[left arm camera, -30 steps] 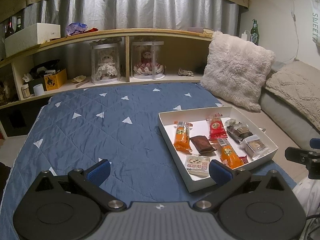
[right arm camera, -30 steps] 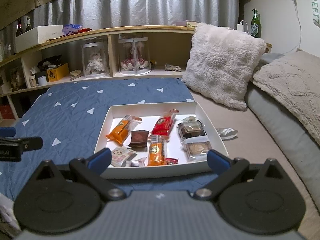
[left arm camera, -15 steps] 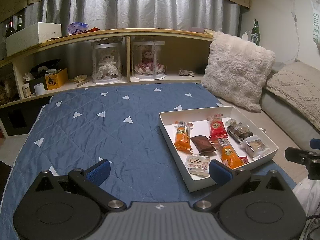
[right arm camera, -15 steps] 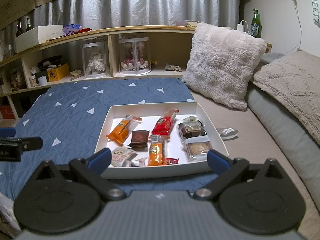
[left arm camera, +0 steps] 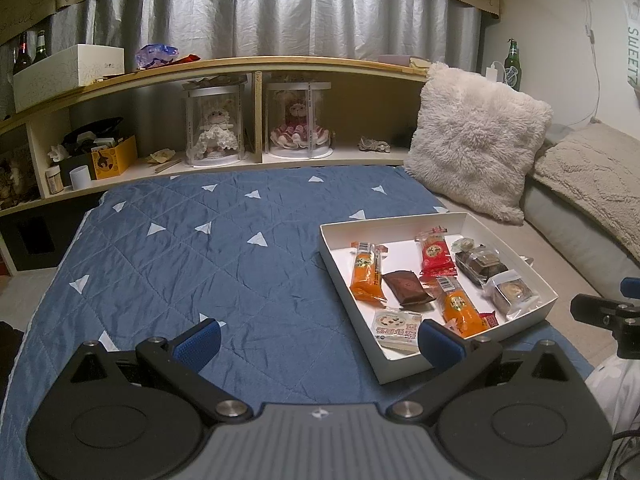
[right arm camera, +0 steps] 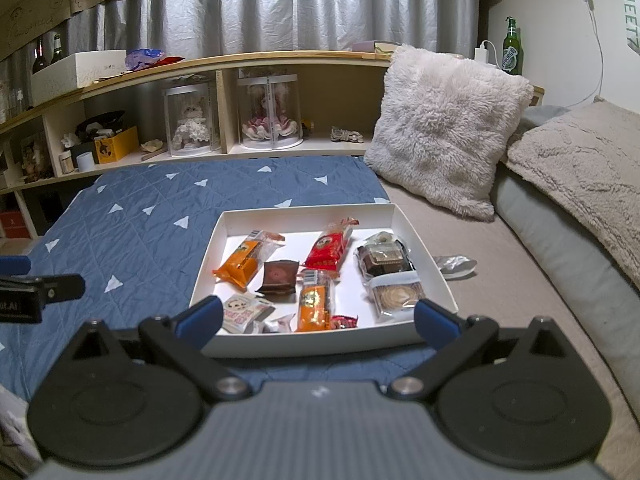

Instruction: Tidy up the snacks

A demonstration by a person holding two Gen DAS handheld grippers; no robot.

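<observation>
A white box [left arm camera: 532, 312] [right arm camera: 320, 345] lies on the blue quilt and holds several wrapped snacks: two orange packs [right arm camera: 242, 261], a red pack [right arm camera: 329, 249], a brown pack [right arm camera: 280, 275], clear-wrapped cakes [right arm camera: 397, 293] and a small panda pack [left arm camera: 394, 327]. A silver wrapper [right arm camera: 455, 264] lies outside the box on its right. My left gripper [left arm camera: 318, 338] is open and empty, low over the quilt to the box's left. My right gripper [right arm camera: 316, 318] is open and empty, just in front of the box's near wall.
A blue quilt [left arm camera: 200, 264] with white triangles covers the bed. A fluffy cushion [right arm camera: 444, 136] and a beige pillow [right arm camera: 580, 176] lie at the right. A shelf [left arm camera: 256, 148] with two doll cases runs along the back.
Both grippers have hardly moved; the views have shifted only slightly. Nothing was picked up or let go.
</observation>
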